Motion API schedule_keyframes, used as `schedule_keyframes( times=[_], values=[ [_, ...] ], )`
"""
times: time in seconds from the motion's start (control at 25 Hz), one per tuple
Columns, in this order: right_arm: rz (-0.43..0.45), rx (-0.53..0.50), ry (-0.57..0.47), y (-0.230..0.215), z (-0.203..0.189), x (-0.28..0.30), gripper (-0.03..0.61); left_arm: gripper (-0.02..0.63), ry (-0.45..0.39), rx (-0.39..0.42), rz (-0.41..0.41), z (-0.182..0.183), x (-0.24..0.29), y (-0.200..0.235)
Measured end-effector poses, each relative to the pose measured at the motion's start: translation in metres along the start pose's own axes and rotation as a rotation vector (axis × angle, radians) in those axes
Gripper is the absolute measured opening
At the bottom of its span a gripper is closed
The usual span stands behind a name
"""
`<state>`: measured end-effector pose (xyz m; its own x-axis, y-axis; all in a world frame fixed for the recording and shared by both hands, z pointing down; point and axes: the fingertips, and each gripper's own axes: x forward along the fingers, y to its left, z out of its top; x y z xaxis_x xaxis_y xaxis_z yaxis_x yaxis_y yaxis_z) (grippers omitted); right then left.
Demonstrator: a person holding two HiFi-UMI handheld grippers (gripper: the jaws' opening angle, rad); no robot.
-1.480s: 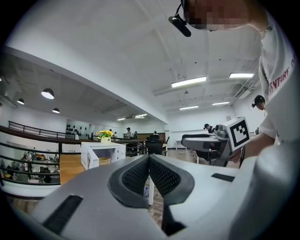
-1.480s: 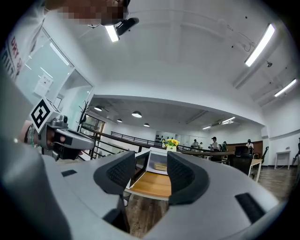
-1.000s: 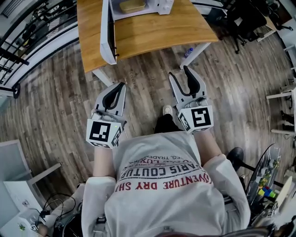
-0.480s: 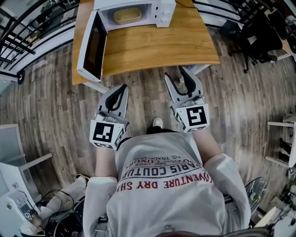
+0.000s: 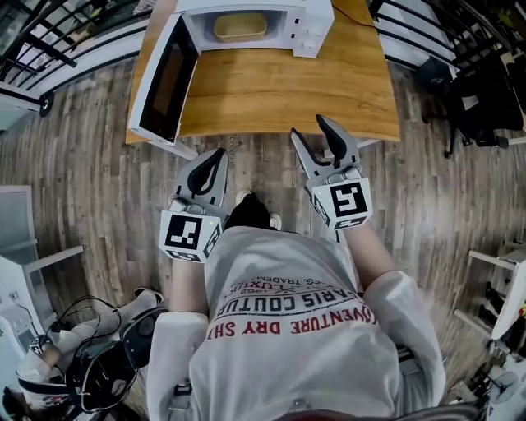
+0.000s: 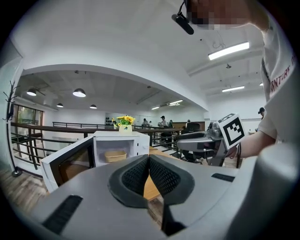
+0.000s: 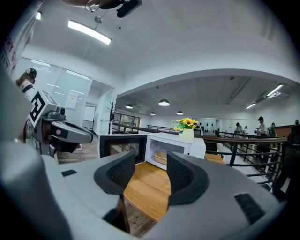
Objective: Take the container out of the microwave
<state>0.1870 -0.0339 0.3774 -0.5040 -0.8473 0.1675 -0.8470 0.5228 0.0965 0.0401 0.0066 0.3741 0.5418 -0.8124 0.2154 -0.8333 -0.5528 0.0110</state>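
Note:
A white microwave stands at the far side of a wooden table, its door swung open to the left. Inside it lies a shallow yellowish container, which also shows in the left gripper view and the right gripper view. My left gripper hangs over the floor short of the table's near edge, jaws shut on nothing. The right gripper reaches the table's near edge and stands open and empty. Both are well short of the microwave.
A vase of yellow flowers sits on top of the microwave. Black railings run behind the table on the left. Office chairs stand to the right. Cables and gear lie on the wood floor at lower left.
The person has stepped toward the table: the microwave and its container now show more fully, and both grippers have come up to the table's near edge. Jaw states are unchanged.

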Motion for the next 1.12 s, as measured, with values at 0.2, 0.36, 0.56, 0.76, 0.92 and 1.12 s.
schedule_keyframes(
  times=[0.2,0.36,0.56,0.76,0.92,1.12],
  values=[
    [0.049,-0.019,0.035,-0.010,-0.004,0.043,0.210,0.017,0.016,-0.020,0.015,-0.004,0.027,0.019],
    [0.085,-0.039,0.079,-0.021,-0.008,0.082,0.210,0.017,0.013,-0.037,0.029,0.000,0.058,0.047],
    [0.147,-0.081,0.165,-0.032,-0.019,0.136,0.210,0.017,0.003,-0.057,0.033,0.009,0.095,0.081],
    [0.218,-0.120,0.270,-0.035,-0.030,0.198,0.210,0.017,-0.014,-0.058,0.020,0.012,0.128,0.116],
    [0.256,-0.167,0.355,-0.042,-0.041,0.243,0.210,0.017,-0.016,-0.073,0.024,0.010,0.148,0.144],
    [0.294,-0.247,0.460,-0.051,-0.064,0.292,0.212,0.017,0.005,-0.085,0.037,0.003,0.168,0.174]
  ],
)
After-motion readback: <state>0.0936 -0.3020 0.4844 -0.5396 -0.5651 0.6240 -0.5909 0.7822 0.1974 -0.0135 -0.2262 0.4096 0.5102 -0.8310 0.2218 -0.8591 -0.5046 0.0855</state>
